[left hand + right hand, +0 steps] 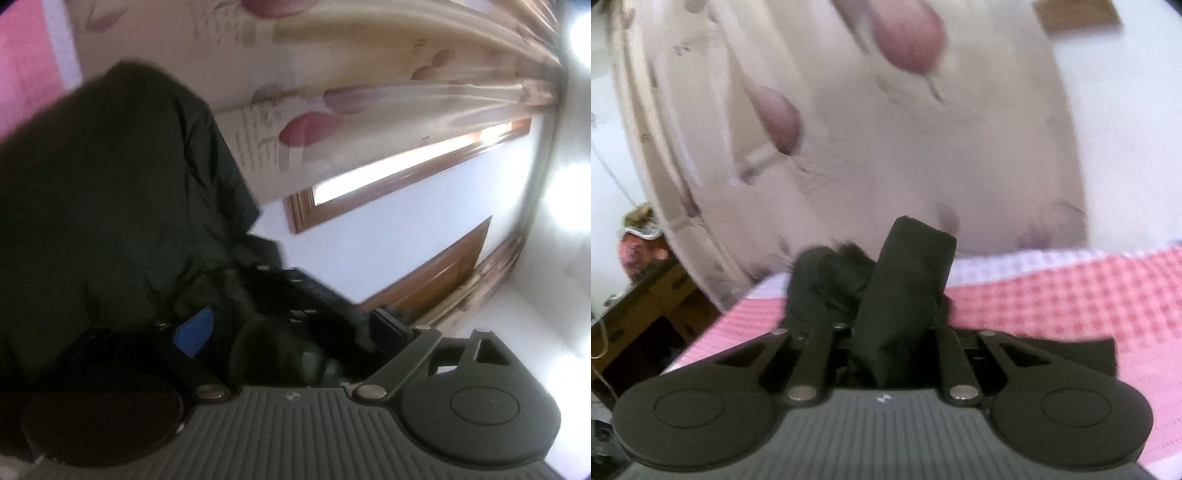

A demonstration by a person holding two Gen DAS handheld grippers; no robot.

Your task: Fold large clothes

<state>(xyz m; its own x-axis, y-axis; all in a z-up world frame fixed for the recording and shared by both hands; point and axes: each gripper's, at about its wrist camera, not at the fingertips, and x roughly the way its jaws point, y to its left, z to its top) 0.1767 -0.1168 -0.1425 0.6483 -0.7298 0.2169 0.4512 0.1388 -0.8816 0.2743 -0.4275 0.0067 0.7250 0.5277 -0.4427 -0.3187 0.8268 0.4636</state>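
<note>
Dark padded coat [110,192], black fur trim, bunched and lifted above pink checked bedspread [1052,295], folds sticking upward.

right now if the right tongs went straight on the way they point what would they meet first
The right tongs are shut on the black garment. Beyond it, probably the floral curtain, though depth is unclear.

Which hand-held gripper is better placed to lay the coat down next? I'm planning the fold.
Probably the right hand-held gripper: it pinches the dark coat low over the pink checked bedspread. The left hand-held gripper holds fabric facing the curtain.
</note>
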